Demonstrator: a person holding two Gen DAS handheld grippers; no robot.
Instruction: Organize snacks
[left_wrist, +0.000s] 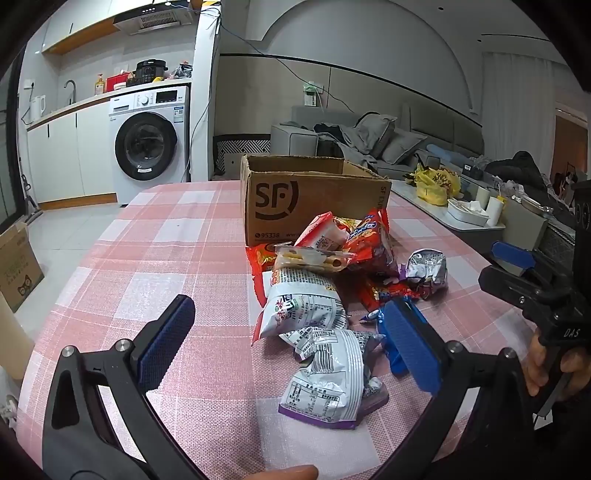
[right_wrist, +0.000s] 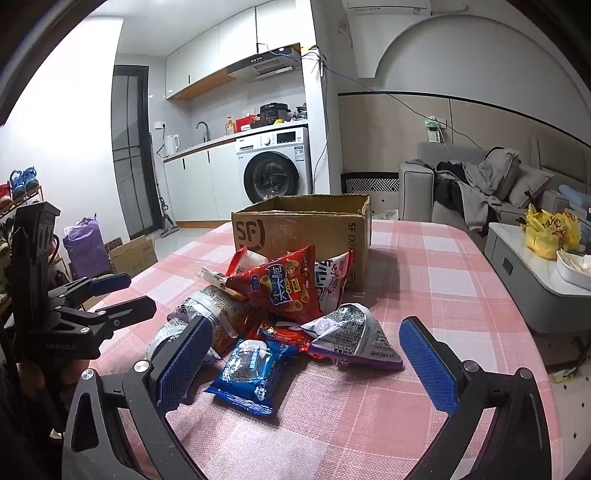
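Left-wrist and right-wrist views, read left to right. My left tool hangs above the pink checked tabletop with its blue pads spread wide apart and nothing pressed between them. A silver snack bag with a purple edge lies on the cloth between the pads, touching neither as far as I can tell. Beyond it the snack pile rests against the front of the open cardboard box, which stands upright toward the far side of the tabletop. At the right edge my right tool shows in side view, held by a hand.

In the right-wrist view my left tool appears at the left edge. My right tool is likewise fully spread, gripping nothing. A blue snack packet lies flat between its pads, nearer the left pad; contact there is unclear. A red chip bag leans atop the pile, in front of the box.
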